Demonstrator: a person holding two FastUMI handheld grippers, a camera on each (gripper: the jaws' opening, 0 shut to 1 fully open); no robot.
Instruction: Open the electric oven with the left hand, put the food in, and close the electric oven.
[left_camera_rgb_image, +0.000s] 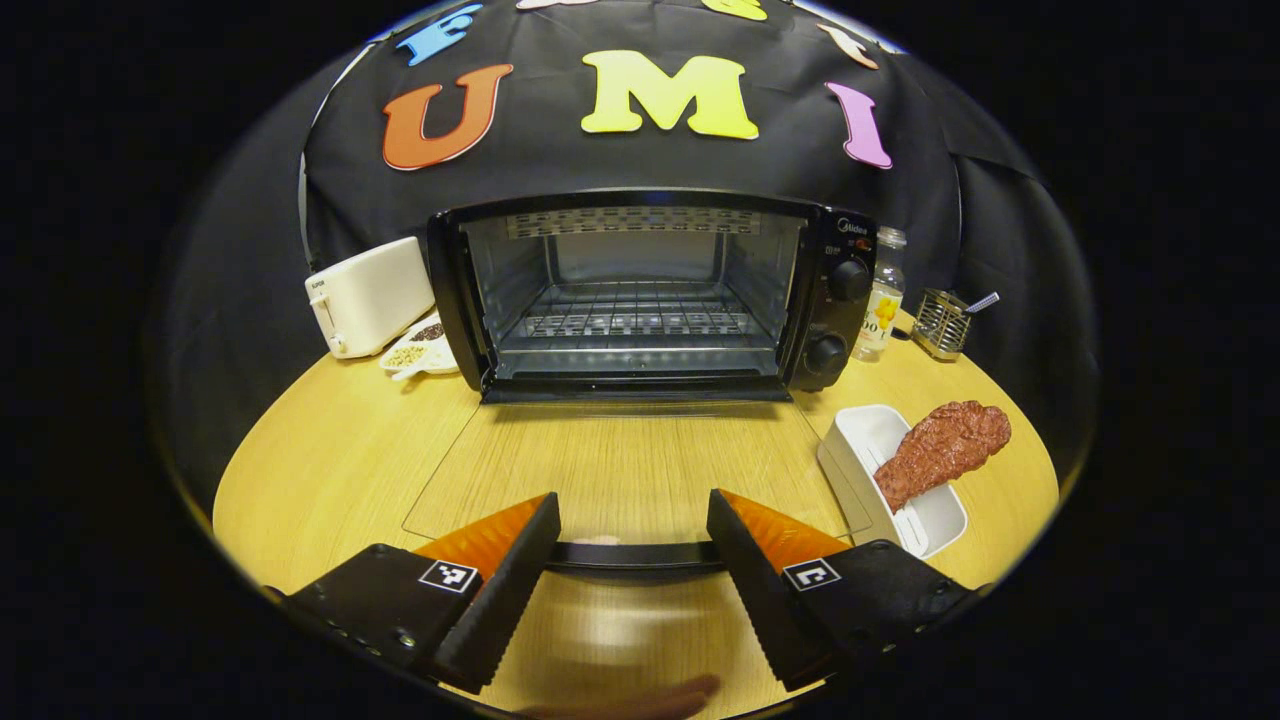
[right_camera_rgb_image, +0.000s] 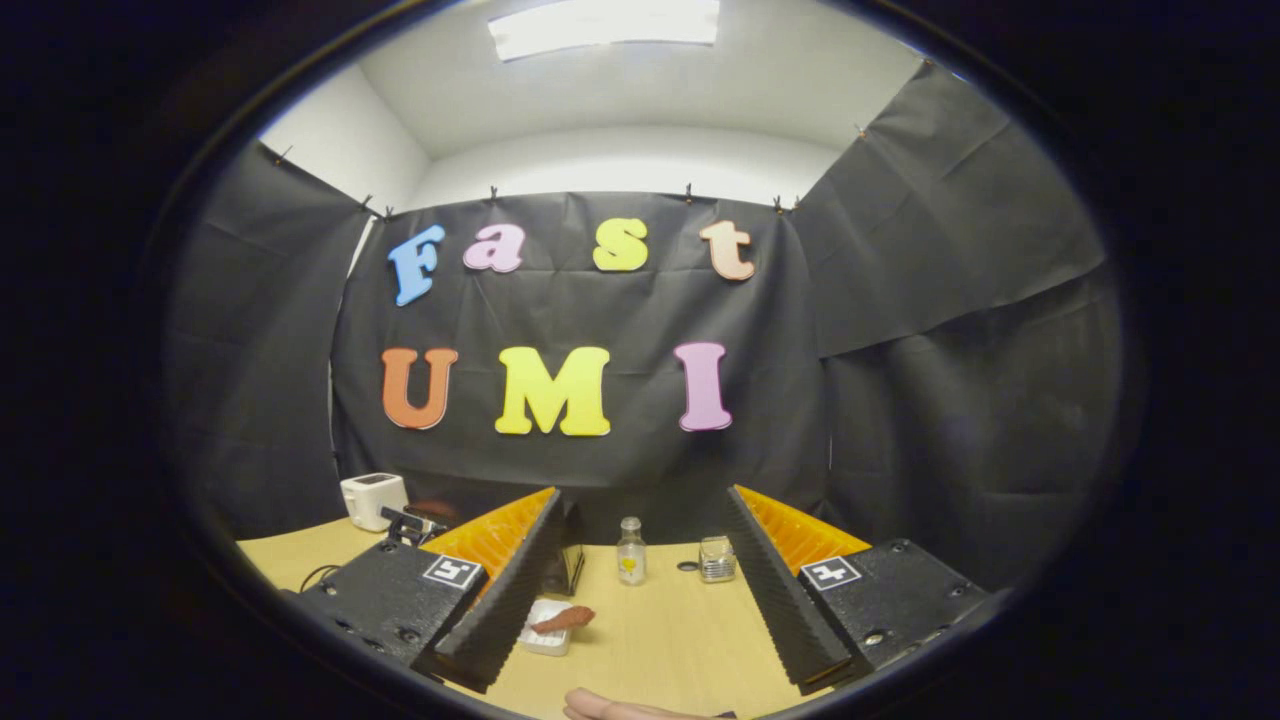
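Left gripper (left_camera_rgb_image: 633, 535): jaws spread wide, holding nothing, poised just above the handle (left_camera_rgb_image: 634, 553) of the oven door (left_camera_rgb_image: 620, 465), which lies folded flat on the wooden table (left_camera_rgb_image: 330, 450). Beyond it, the electric oven (left_camera_rgb_image: 650, 290) stands open with a bare wire rack (left_camera_rgb_image: 635, 318) inside. The food (left_camera_rgb_image: 945, 448), a reddish-brown piece, rests across a white tray (left_camera_rgb_image: 868, 440) right of the door. Right gripper (right_camera_rgb_image: 640, 560): jaws equally wide, empty, held well back from the table. In its view, the food (right_camera_rgb_image: 563, 619) and tray (right_camera_rgb_image: 547, 640) lie farther off.
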